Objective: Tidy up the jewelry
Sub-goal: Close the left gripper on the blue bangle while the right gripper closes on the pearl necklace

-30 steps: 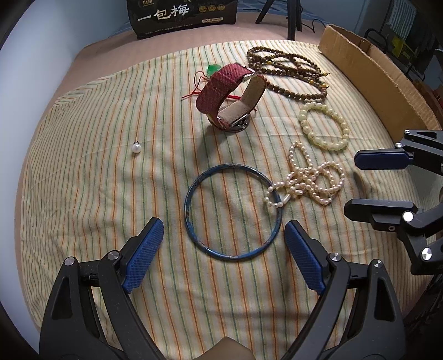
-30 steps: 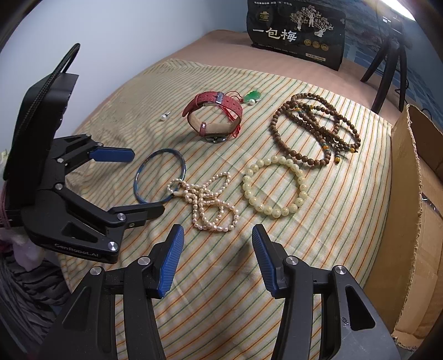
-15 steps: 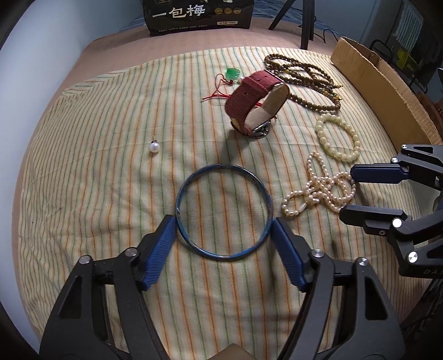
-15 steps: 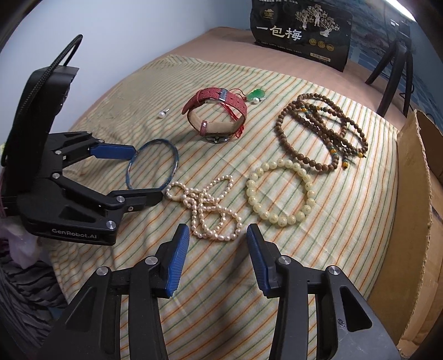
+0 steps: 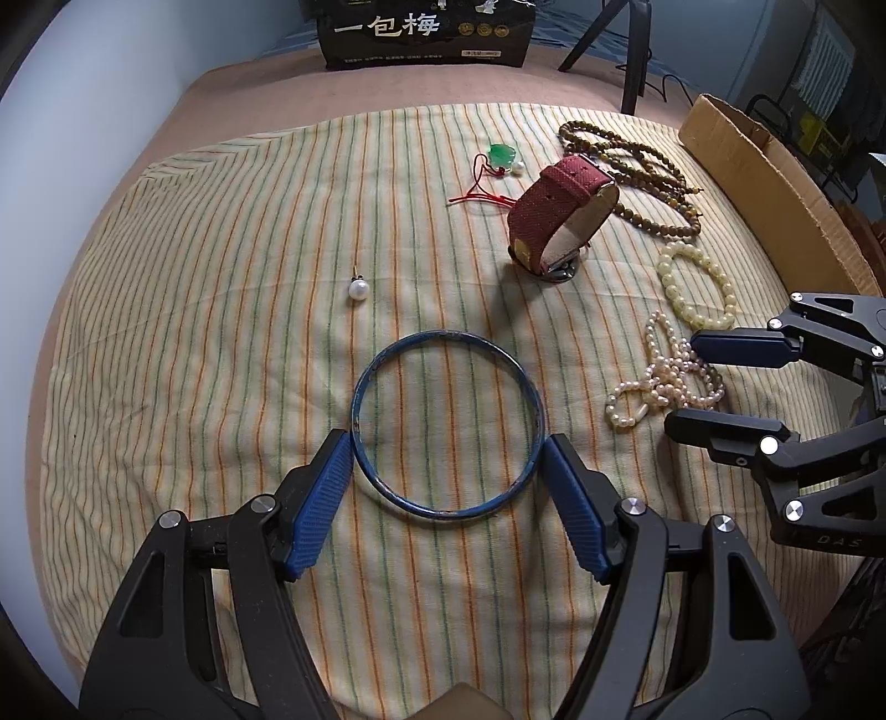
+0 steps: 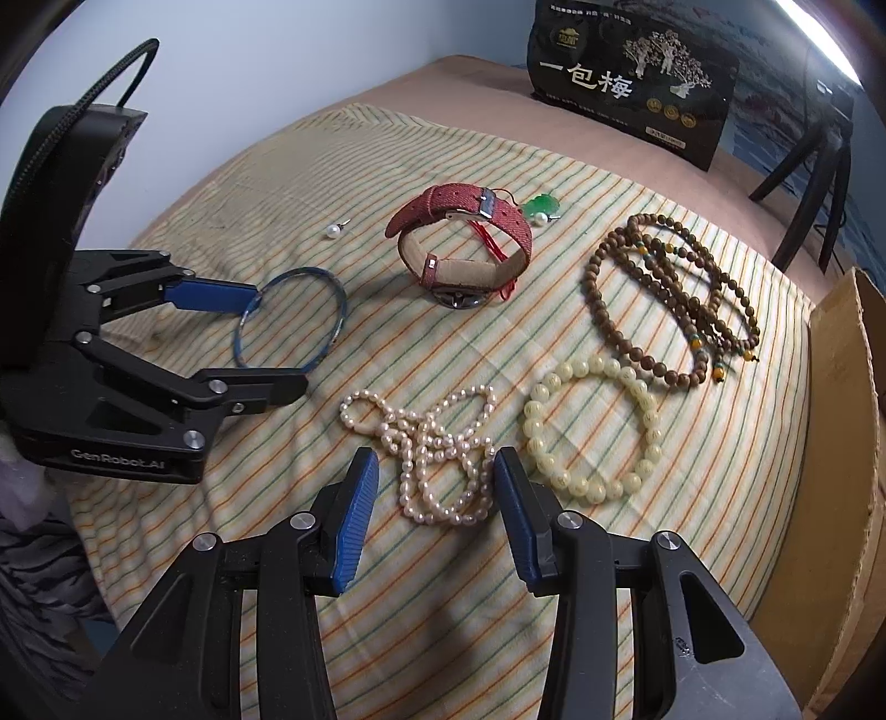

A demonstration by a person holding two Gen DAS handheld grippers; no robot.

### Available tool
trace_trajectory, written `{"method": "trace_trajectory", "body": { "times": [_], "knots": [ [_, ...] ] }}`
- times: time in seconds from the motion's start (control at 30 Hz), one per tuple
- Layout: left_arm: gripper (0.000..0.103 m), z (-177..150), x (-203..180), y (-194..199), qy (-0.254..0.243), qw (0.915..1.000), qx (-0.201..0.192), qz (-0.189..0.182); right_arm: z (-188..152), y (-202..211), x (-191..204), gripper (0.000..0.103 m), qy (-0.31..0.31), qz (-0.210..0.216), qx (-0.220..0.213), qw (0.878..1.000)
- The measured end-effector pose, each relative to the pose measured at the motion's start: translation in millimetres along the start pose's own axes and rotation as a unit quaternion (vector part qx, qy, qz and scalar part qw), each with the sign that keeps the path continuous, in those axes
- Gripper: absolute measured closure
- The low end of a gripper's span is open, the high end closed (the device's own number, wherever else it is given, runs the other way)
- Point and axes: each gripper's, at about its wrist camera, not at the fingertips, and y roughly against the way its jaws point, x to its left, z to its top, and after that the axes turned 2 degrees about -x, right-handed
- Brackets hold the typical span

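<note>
**A:** What is laid out, and where, taking the red watch as the marker?

**B:** The red watch (image 5: 562, 221) stands on its face near the middle of a striped cloth (image 5: 221, 332). Just behind it lies a green pendant (image 5: 501, 152) on a red cord. To its right is a coil of brown wooden beads (image 5: 631, 166). A single pearl earring (image 5: 358, 289) sits well to the watch's left. In front of the watch lies a blue bangle (image 5: 446, 423), flat on the cloth. In front and to the right of the watch are a cream bead bracelet (image 5: 698, 288) and, nearer still, a tangled pearl strand (image 5: 670, 382).

**A:** And the two grippers?

**B:** The left gripper (image 5: 446, 498) is low at the bangle, jaws wide, one blue pad at each side of the ring's near half. Whether the pads touch the ring is unclear. The right gripper (image 6: 434, 498) has its jaws spread to a moderate gap, a pad on either side of the near end of the pearl strand; it grips nothing.

**A:** Anything beyond the cloth?

**B:** A cardboard box (image 5: 775, 183) far right of the watch, and a black package (image 5: 426, 27) with Chinese lettering behind it.
</note>
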Motion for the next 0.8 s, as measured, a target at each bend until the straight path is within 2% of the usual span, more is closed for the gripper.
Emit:
{"method": "trace_trajectory", "body": {
  "times": [0.03,0.13,0.17,0.57,0.7,0.8],
  "knots": [
    [0.030,0,0,0,-0.001,1.0000,-0.001,0.002,1,-1,-1,0.061,0.002,0.000,0.000,1.000],
    [0.019,2,-3,-2,-0.008,0.9999,-0.005,0.012,2,-3,-3,0.061,0.001,0.002,0.000,1.000],
    [0.019,4,-4,-3,-0.008,0.9998,-0.006,0.016,3,-3,-4,0.061,-0.001,0.003,0.000,1.000],
    [0.019,17,10,-12,0.013,0.9999,-0.007,0.006,-2,-2,5,0.061,0.010,-0.007,-0.003,1.000],
    [0.028,17,11,-11,0.009,0.9998,-0.011,0.013,1,-6,9,0.060,0.020,-0.016,-0.007,1.000],
    [0.028,16,13,-10,0.015,0.9998,-0.011,0.008,1,-9,16,0.060,0.037,-0.030,-0.010,0.999]
  ]
}}
